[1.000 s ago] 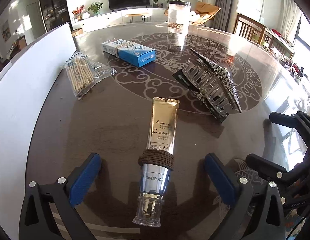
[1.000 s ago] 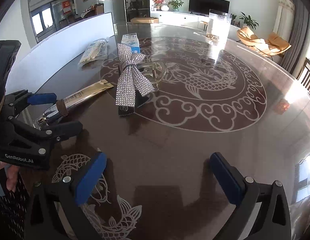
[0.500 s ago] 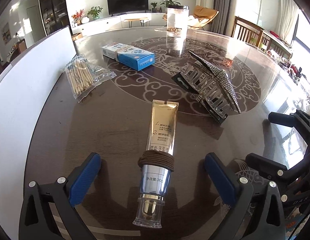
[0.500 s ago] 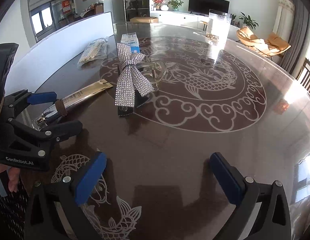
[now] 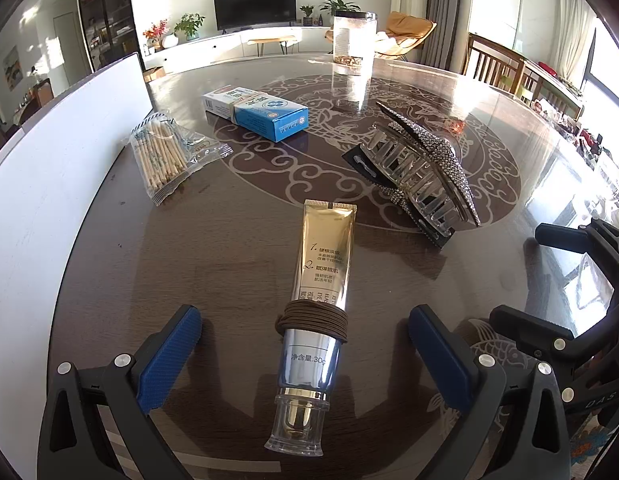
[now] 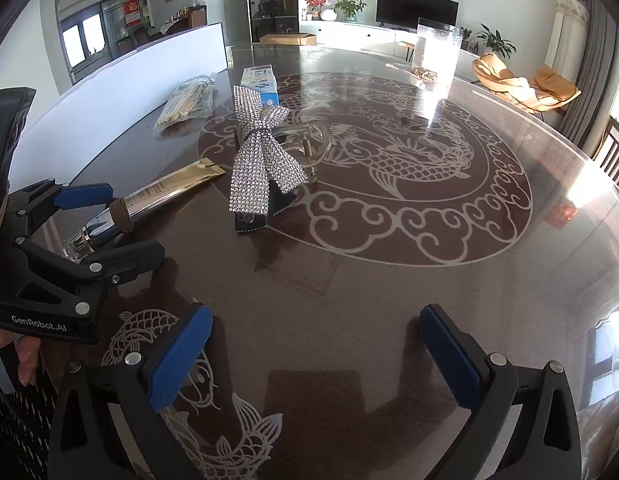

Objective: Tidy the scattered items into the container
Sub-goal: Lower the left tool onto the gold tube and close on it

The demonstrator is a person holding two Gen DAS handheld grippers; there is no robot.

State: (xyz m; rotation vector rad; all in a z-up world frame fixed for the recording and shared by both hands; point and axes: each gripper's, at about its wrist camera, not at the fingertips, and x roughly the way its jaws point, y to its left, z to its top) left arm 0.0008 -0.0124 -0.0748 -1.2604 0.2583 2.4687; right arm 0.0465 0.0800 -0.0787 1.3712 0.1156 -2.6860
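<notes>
Over the last second we see almost no change: the left gripper (image 5: 305,344) stays with its jaws wide on either side of the tube (image 5: 323,280), the view having crept only slightly, and the right gripper (image 6: 313,350) stays wide apart over bare table (image 6: 389,280), holding nothing. We judge from this that the tidying has not yet begun and that the tube is the first item lined up for a grasp; neither blue pad touches it. The tube lies flat with its clear cap toward us, a gold foil body that turns to mirror silver near the cap, and a brown hair tie (image 5: 311,318) wound in several coils around it at that change of colour. The smooth, rounded body may slip between the ribbed pads, so we would close on the banded section. To the far right of the tube sits a hair clip (image 5: 421,172), clear plastic teeth under a rhinestone bow, resting on a black card. To the far left lies a crinkled clear bag of cotton swabs (image 5: 165,156), soft and light, beside a white board (image 5: 49,168) that stands along the left edge. Beyond it lies a blue and white box (image 5: 257,112), rigid, with flat faces. The container (image 5: 353,44), a tall clear jar with a dark rim, stands at the far side of the glossy patterned table, well apart from every scattered item.
</notes>
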